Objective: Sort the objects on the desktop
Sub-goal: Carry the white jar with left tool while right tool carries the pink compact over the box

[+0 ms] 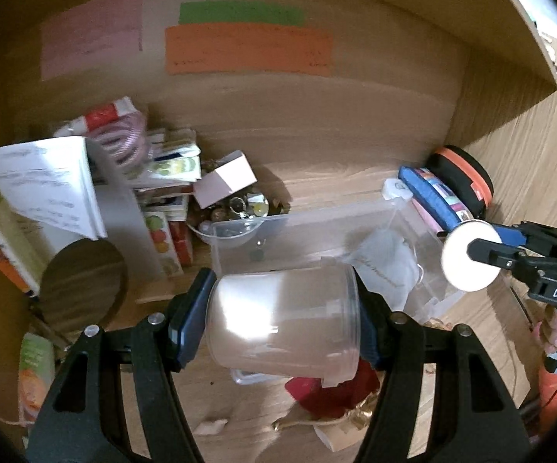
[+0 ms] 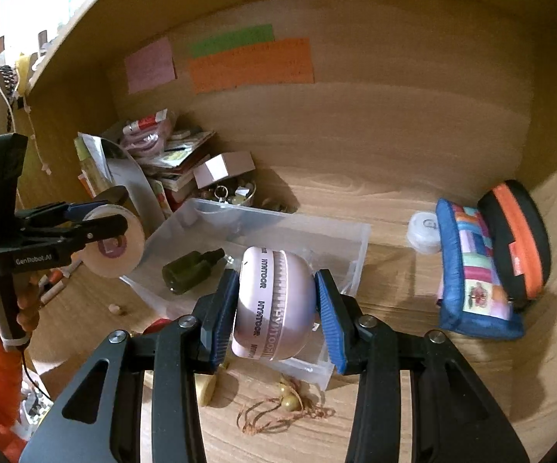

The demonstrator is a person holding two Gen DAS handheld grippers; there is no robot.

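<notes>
Left wrist view shows left tongs (image 1: 284, 324) clamping a clear jar (image 1: 282, 320) above the plastic tray (image 1: 317, 223) mid-table; right tongs (image 2: 276, 308) clasp a pink cream pot (image 2: 274, 305), probably ready for sorting inside.

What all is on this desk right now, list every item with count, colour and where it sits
clear jar: 1, see-through, held in left gripper
pink jar: 1, pale pink, held in right gripper
clear bin: 1, transparent, desk centre
dark bottle: 1, green-brown, inside bin
patchwork pouch: 1, blue-edged, right side
round case: 1, black and orange, behind pouch
small white tub: 1, left of pouch
paper notes: 3, pink, green, orange, back wall
box pile: several, mixed, back left
left gripper: shut
right gripper: shut
</notes>
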